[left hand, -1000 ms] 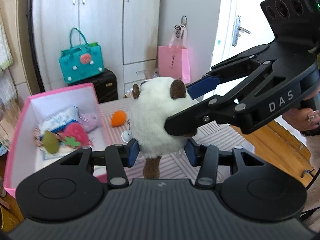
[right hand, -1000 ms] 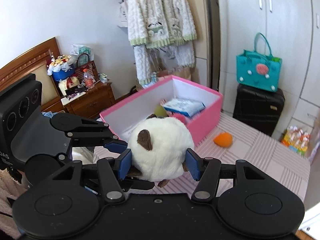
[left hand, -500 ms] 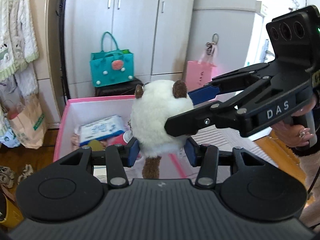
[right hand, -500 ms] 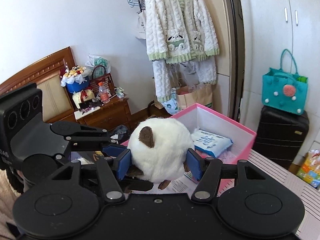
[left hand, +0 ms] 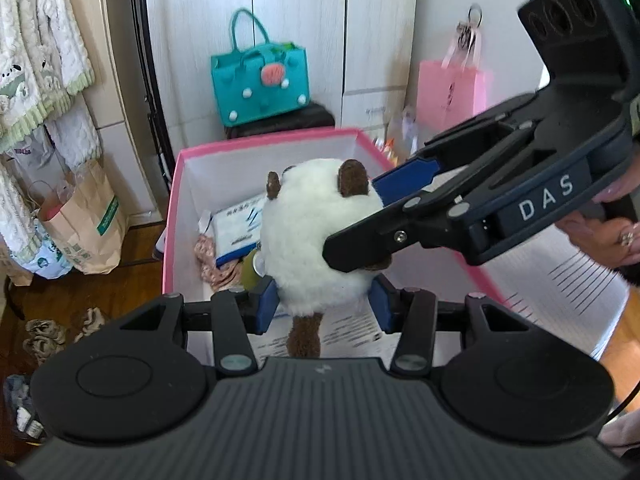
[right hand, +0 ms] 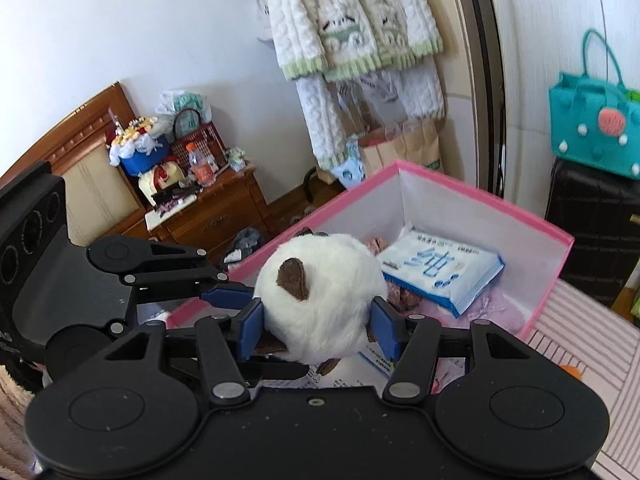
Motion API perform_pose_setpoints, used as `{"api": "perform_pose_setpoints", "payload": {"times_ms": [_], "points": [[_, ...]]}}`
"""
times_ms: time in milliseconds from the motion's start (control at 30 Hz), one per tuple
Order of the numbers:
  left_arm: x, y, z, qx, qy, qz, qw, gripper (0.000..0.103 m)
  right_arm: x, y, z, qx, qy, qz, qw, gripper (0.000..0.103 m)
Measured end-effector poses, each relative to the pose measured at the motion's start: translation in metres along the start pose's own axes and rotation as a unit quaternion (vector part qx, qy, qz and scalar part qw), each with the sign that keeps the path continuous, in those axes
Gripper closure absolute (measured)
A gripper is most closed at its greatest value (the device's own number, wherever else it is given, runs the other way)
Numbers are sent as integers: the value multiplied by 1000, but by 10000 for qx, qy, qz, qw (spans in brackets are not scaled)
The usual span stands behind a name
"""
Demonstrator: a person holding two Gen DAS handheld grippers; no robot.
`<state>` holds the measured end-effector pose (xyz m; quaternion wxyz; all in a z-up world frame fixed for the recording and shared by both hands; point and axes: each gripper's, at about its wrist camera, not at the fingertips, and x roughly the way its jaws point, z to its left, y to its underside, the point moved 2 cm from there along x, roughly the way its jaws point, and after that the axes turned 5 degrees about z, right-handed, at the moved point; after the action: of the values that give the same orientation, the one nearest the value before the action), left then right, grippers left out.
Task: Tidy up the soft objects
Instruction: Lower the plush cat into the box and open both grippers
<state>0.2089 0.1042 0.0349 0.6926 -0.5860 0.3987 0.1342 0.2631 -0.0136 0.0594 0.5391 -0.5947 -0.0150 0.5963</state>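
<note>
Between both hand-held gripper [left hand: 324,304] pads, white plush toy [left hand: 316,236], over pink box [left hand: 256,148]

One plush toy [left hand: 316,236], one pink box [left hand: 276,136], two grippers.

plush toy [left hand: 316,236] carried over pink box [left hand: 256,146], right gripper [right hand: 318,330] closing slightly

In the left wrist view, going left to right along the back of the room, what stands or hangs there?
Hanging white-and-green knit cardigan → brown paper bag on the floor → teal handbag on a black case → pink gift bag hanging on the door.
</note>
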Motion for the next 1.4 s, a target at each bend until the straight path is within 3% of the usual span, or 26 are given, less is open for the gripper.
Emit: {"api": "perform_pose_setpoints", "payload": {"times_ms": [300,500,700,1167,1400], "points": [[17,5,2,165,-332,546,9978,56,29,-1,-8,148,-211,379,9989,42],[17,6,4,122,-471,675,9965,55,45,0,-8,87,-18,615,9981,47],[16,5,1,95,-462,543,9974,70,45,3,-5,-186,380,626,9971,50],[6,-2,-8,-79,-482,339,9982,70,-38,16,-8,-46,439,-54,9990,49],[-35,-12,-32,26,-530,86,9986,69,-90,34,-2,-237,554,-272,9978,49]]}}
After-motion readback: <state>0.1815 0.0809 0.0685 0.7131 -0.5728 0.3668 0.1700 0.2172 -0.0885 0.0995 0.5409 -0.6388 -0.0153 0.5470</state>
